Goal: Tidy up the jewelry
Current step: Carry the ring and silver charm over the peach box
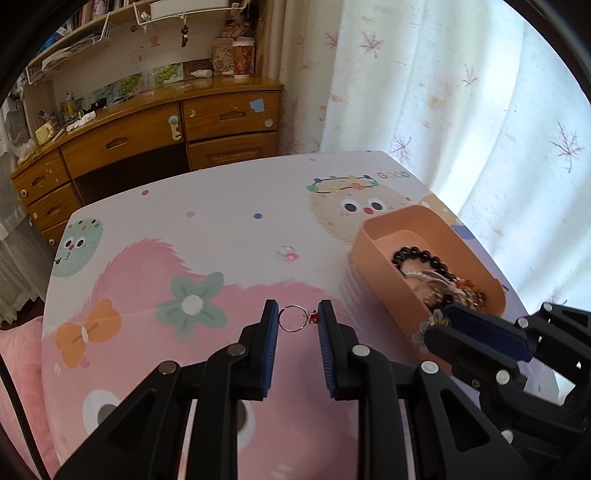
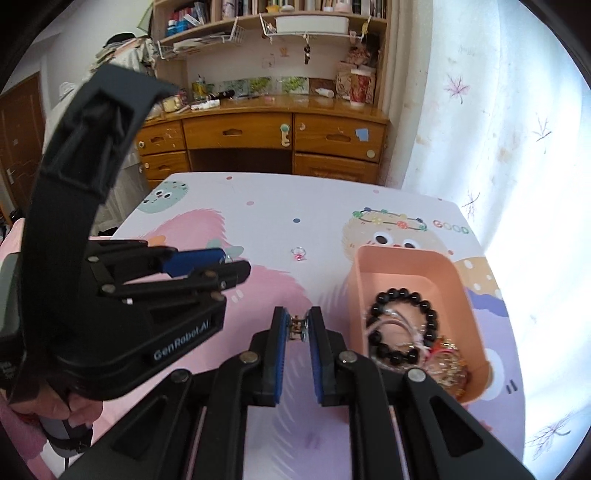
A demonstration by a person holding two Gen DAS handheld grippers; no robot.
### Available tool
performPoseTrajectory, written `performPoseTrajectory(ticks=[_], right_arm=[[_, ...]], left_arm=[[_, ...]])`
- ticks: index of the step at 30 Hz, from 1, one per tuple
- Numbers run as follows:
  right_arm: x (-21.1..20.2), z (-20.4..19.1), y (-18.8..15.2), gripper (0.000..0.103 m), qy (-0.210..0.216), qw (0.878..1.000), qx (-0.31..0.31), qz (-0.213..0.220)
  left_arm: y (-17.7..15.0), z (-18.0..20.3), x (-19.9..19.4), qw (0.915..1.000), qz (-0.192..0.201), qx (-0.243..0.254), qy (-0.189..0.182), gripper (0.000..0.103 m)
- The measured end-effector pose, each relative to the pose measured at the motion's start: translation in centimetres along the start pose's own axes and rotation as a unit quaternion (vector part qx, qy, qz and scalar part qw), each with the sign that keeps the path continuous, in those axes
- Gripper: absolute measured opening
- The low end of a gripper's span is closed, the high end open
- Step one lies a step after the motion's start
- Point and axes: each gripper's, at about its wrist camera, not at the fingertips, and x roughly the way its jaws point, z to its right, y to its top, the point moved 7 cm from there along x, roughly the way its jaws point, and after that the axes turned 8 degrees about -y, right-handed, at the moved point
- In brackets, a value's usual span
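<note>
cartoon-print table (image 1: 221,221) before wooden desk (image 1: 147,136); left tongs (image 1: 297,317) pinching ring (image 1: 293,318); right tongs (image 2: 295,326) pinching trinket (image 2: 297,326)

**A bright bedroom corner**

A wooden desk (image 2: 266,136) with drawers stands against the far wall, cluttered on top, with bookshelves (image 2: 258,11) and white wire racks (image 2: 236,35) above it. A pale curtain (image 1: 461,110) printed with purple leaves glows with daylight on the right. A brown door (image 2: 18,140) shows at far left.
</note>
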Motion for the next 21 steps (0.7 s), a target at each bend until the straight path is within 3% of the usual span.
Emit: performPoseTrajectory(ticks=[8, 17, 21], right_arm=[[-2.6, 3.4, -1.1, 0.012, 0.004, 0.999, -0.035, 0.019], [-4.0, 6.8, -1.8, 0.012, -0.045, 0.988, -0.140, 0.050], [-3.9, 8.5, -1.7, 0.012, -0.051, 0.986, -0.148, 0.060]], left_arm=[[-0.9, 5.5, -0.6, 0.9996, -0.012, -0.009, -0.026, 0.020], [-0.6, 10.6, -0.2, 0.9984, -0.029, -0.009, -0.047, 0.020], [-0.1, 12.0, 0.4, 0.9981, -0.037, -0.009, -0.049, 0.020]])
